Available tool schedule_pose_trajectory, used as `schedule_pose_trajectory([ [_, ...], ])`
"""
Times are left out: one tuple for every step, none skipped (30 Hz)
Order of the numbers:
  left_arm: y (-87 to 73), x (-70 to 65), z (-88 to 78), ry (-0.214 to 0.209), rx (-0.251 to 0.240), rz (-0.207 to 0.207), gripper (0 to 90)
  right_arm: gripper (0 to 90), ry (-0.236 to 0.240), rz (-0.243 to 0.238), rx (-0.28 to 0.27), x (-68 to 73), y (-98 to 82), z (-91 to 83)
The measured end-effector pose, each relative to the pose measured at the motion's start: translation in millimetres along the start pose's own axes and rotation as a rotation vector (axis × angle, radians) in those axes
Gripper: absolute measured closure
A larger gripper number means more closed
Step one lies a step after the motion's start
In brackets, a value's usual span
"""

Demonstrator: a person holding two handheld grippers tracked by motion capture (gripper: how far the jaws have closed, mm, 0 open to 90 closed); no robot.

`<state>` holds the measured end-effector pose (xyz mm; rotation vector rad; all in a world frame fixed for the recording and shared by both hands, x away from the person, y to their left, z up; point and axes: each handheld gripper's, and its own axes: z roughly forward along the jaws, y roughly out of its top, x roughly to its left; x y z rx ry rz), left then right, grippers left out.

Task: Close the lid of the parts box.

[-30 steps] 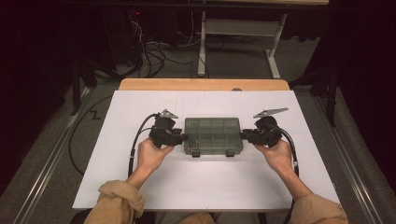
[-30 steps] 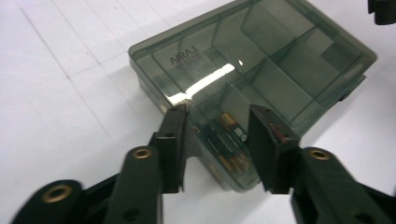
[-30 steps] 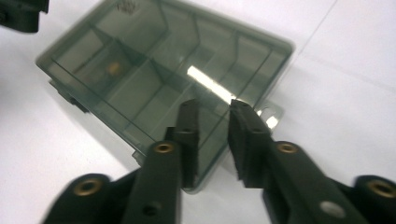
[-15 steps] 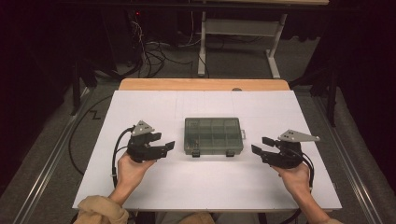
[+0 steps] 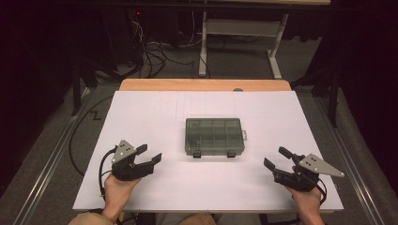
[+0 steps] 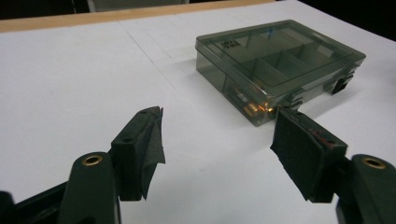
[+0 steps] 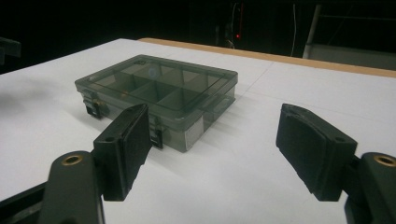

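The counter [image 5: 155,112] has a white top, and a wooden strip [image 5: 202,85] runs along its far edge. Behind it, on the grey floor, stand a white metal frame [image 5: 239,33] and tangled cables [image 5: 152,49].

One clear compartment box [image 5: 214,136] is sitting at centre frame on one white table [image 5: 155,117], while two hand-held grippers, left gripper [image 5: 146,157] and right gripper [image 5: 277,158], are flanking it lower left and lower right.

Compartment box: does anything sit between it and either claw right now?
Nothing visible does. The compartment box lies closed mid-table, with bare white table between it and the left claw and the right claw. Both claws stand open and empty, apart from the box.
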<state>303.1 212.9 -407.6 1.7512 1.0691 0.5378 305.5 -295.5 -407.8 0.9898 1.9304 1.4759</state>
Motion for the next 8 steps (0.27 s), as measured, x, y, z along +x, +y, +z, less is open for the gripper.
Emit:
schedule_pose_trajectory([
  [-1.0,0.7,-0.1,0.004,-0.003,0.002,33.6,27.5,-0.007,-0.001,-0.012,-0.4,-1.1,-1.9],
  [-2.0,1.5,0.0,0.002,-0.004,-0.004,33.7,27.5,-0.012,-0.001,-0.025,-0.8,-1.9,-3.7],
  [-2.5,2.0,0.1,0.0,-0.004,-0.008,33.8,27.4,-0.016,-0.005,-0.036,-1.3,-2.6,-4.9],
  [-2.4,2.1,0.1,0.0,-0.007,-0.008,33.8,27.3,-0.02,-0.01,-0.038,-1.6,-3.0,-5.8],
  [-2.2,1.8,-0.3,-0.001,-0.016,-0.008,33.8,27.3,-0.02,-0.013,-0.046,-2.1,-3.4,-6.1],
  [-2.0,1.5,-0.9,-0.003,-0.024,-0.005,33.8,27.0,-0.019,-0.009,-0.053,-2.4,-3.5,-6.4],
  [-1.8,1.2,-1.4,-0.003,-0.03,-0.002,33.7,26.9,-0.02,-0.009,-0.055,-2.5,-3.6,-6.3],
  [-1.8,1.0,-1.9,-0.001,-0.033,0.004,33.5,26.9,-0.02,-0.011,-0.057,-2.5,-3.8,-6.0],
])
